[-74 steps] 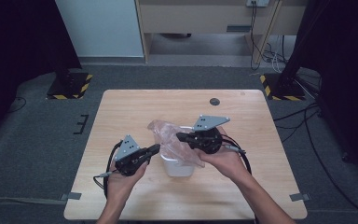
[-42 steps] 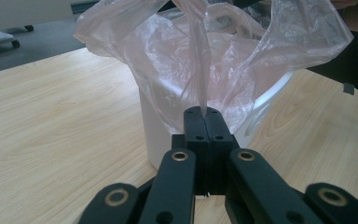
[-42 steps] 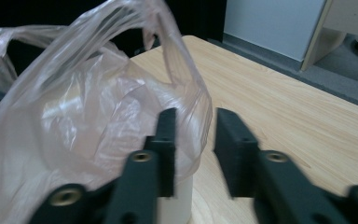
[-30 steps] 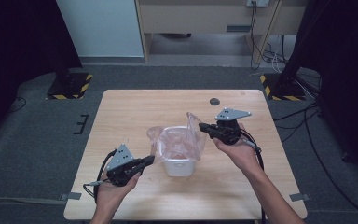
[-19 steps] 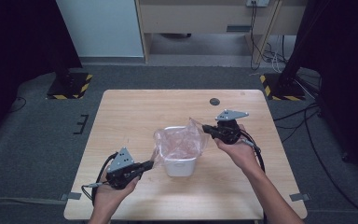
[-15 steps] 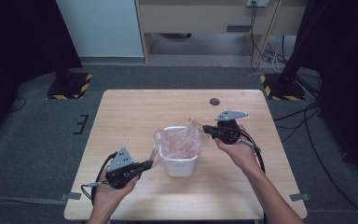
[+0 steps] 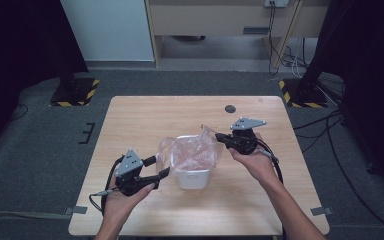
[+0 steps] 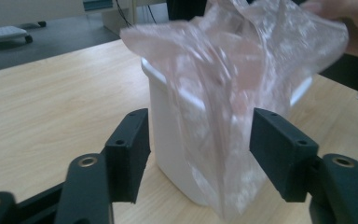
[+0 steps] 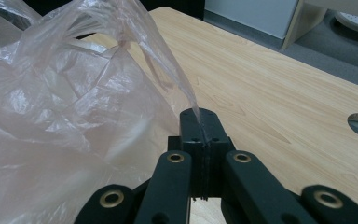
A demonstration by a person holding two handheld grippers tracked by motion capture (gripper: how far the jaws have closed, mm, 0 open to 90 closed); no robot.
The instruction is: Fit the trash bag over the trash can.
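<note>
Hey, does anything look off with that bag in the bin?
Yes. The bag sits unevenly in the bin: the right gripper pinches one edge up, while the other side droops outside the bin between the open left gripper.

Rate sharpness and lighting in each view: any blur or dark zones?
High view: table evenly lit, corners and surroundings dark. Left gripper view: plastic bag smeared, softer than the white bin. Right gripper view: right gripper crisp, pinching the bag's edge; the near film is hazy and pale.
</note>
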